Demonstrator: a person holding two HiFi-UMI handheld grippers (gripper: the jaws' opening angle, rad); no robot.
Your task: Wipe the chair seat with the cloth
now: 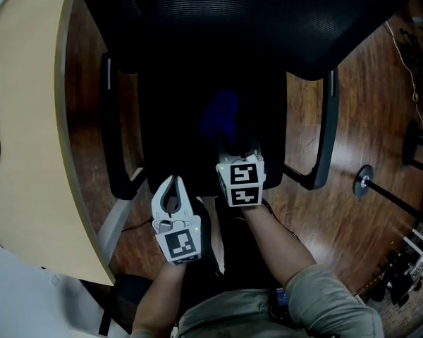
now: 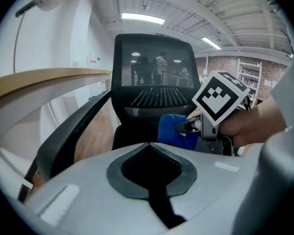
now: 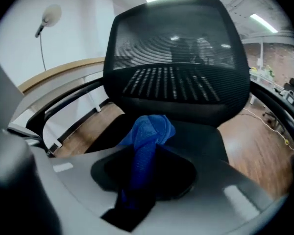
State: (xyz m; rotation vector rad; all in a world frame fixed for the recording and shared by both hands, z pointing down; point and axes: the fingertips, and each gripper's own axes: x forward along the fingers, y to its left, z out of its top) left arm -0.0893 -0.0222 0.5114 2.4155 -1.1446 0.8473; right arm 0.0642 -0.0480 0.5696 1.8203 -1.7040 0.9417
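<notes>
A black office chair stands in front of me, its dark seat low in the middle of the head view. A bunched blue cloth rests over the seat, and my right gripper is shut on its near end. In the right gripper view the blue cloth runs out between the jaws and lies on the seat. My left gripper hangs at the seat's front edge, shut with nothing in it. Its jaw tips meet in the left gripper view, which shows the cloth to its right.
The chair's mesh backrest spans the top, with armrests on the left and right of the seat. A curved wooden desk lies close on the left. On the wood floor at right are a black stand base and cables.
</notes>
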